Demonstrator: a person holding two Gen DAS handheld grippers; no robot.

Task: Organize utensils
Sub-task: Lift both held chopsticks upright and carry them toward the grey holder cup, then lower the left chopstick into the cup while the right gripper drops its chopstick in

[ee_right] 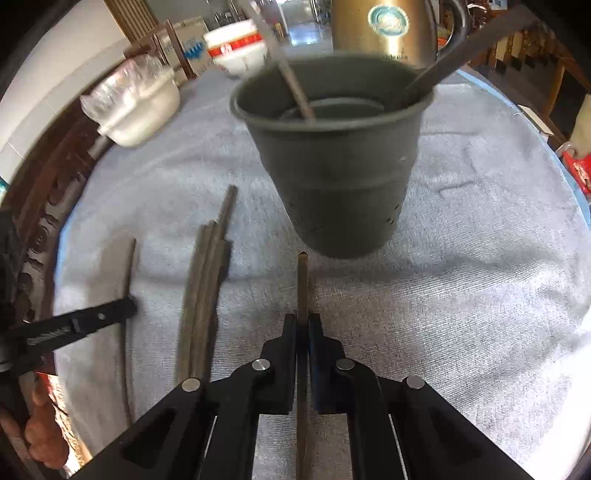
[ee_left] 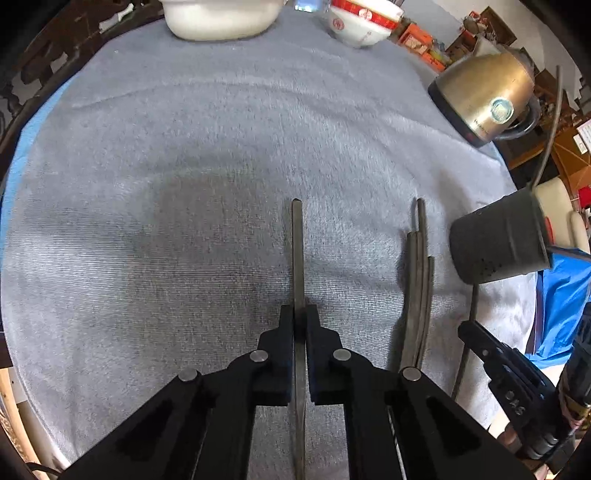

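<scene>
Gripping dark slim chopstick (ee_left: 297, 251) (L & R)

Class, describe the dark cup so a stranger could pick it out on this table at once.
Start at the grey cloth covering the table, then find the gold kettle at its far edge. Just in front stands the dark cup, the only container with chopsticks poking out, unlike the white bowls.

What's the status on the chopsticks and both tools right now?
Left tool shut on one chopstick. Right tool shut on another chopstick, just short of the holder cup. Loose bundle on the cloth between them.
</scene>
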